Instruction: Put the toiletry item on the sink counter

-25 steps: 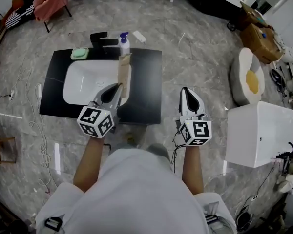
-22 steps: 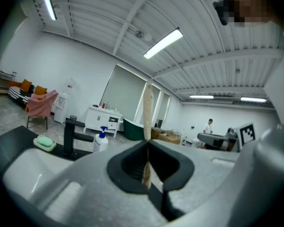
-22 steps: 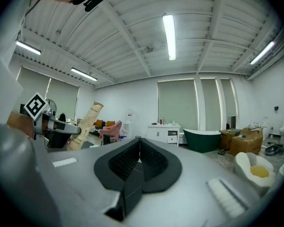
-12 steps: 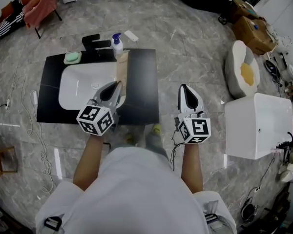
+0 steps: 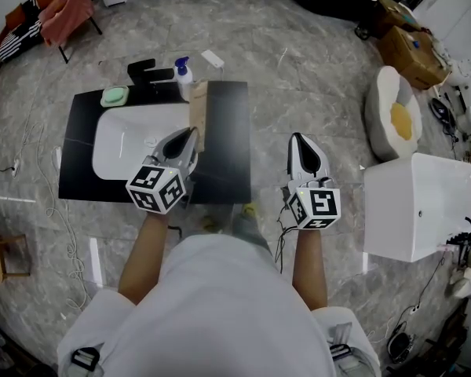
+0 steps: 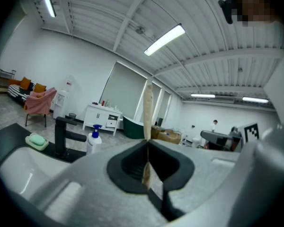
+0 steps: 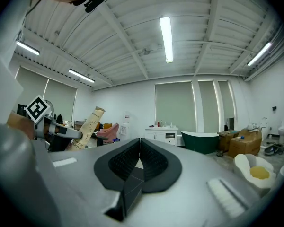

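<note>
A flat tan toothbrush packet (image 5: 198, 108) stands upright in my left gripper (image 5: 190, 136), whose jaws are shut on its lower end. It hangs over the right edge of the white basin (image 5: 125, 144) in the black sink counter (image 5: 229, 132). In the left gripper view the packet (image 6: 147, 103) rises edge-on from the shut left gripper (image 6: 147, 143). My right gripper (image 5: 301, 141) is shut with nothing in it, over the floor to the right of the counter. In the right gripper view the packet (image 7: 87, 126) shows at left, beyond the closed right gripper (image 7: 140, 143).
At the counter's back stand a black faucet (image 5: 145, 73), a green soap (image 5: 115, 96) and a blue-topped spray bottle (image 5: 184, 71). A white box (image 5: 416, 206) and an egg-shaped cushion (image 5: 399, 116) stand at right. Cables lie on the floor at left.
The person has stepped, and both grippers have shifted slightly to the right relative to the counter. The packet stays clamped in the left gripper; the right stays shut.
</note>
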{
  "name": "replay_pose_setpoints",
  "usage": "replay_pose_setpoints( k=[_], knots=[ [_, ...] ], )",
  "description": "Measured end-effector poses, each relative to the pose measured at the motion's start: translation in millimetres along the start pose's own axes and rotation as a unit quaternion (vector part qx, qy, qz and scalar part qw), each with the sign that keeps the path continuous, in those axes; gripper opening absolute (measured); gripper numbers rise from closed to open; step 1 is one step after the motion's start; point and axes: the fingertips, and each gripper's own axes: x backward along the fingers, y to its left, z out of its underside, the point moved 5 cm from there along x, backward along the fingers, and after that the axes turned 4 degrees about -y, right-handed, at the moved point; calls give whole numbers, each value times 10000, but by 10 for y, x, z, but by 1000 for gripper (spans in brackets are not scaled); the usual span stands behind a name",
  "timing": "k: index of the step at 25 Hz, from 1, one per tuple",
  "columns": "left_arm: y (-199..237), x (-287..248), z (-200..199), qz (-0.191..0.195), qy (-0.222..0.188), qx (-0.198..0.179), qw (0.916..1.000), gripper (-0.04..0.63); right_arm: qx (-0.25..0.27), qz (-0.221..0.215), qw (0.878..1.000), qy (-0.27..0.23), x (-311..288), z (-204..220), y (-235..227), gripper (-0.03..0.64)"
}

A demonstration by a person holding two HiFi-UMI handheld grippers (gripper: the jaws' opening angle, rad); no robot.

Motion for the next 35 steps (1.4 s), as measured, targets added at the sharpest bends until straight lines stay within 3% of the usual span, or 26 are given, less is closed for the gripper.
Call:
replay_pose_setpoints(
  k=[8, 17, 29, 35],
  knots=[
    [27, -302, 246, -160, 320, 142, 9993, 3, -24, -8, 10000, 80, -34, 54, -227, 3],
    [202, -537, 779, -454, 921, 423, 9938, 3, -41, -43, 9998, 201, -124, 144, -350, 3],
    [337, -729, 1595, -877, 1877, 759, 9754, 5, -87, -126, 9992, 372, -221, 273, -536, 3],
    [361, -788, 1882, -1013, 2169, 951, 9662, 6, -103, -174, 9985, 499, -251, 357, -615, 3]
  ],
)
